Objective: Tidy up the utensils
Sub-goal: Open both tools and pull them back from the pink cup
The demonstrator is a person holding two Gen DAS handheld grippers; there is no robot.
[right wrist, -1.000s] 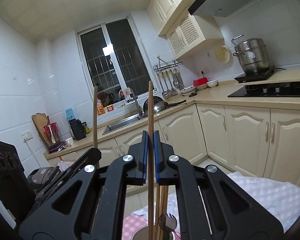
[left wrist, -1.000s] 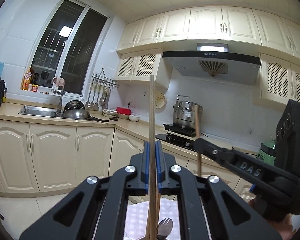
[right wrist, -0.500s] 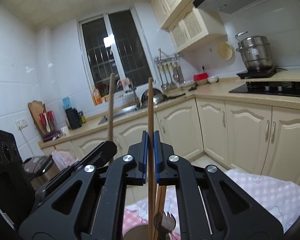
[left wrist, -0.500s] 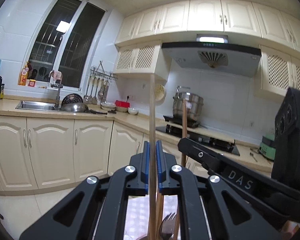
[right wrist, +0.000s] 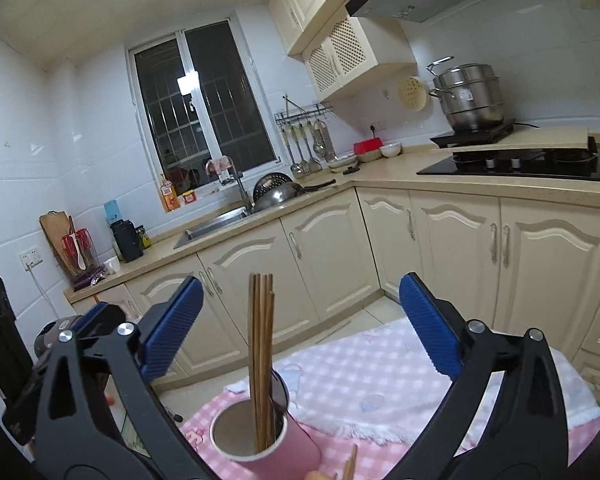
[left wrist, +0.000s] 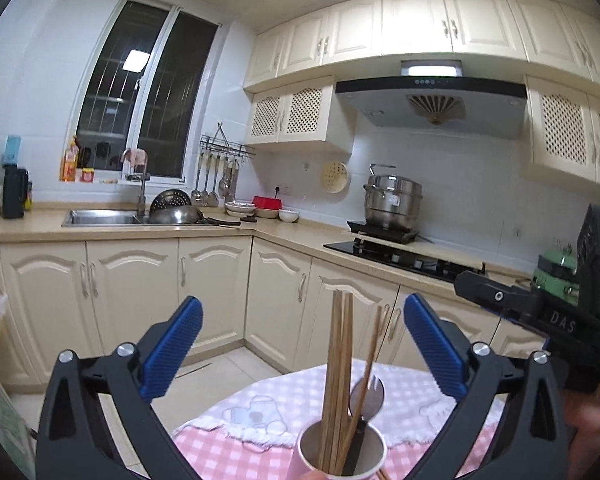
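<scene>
Both tongs (left wrist: 300, 344) (right wrist: 300, 324) released chopsticks (right wrist: 260, 360) into cup (right wrist: 260, 444) (fork (left wrist: 366, 394) visible left only).

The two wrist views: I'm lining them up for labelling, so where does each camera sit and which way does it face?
Left wrist: on the left gripper, looking along its open blue fingers at the pink cup of chopsticks, sink and stove behind; the right gripper's black body shows at right.
Right wrist: on the right gripper, fingers open, facing the same cup from its other side; the left gripper's body shows at left.
Shared: cup, chopsticks, checked cloth, window, steamer pot.
</scene>
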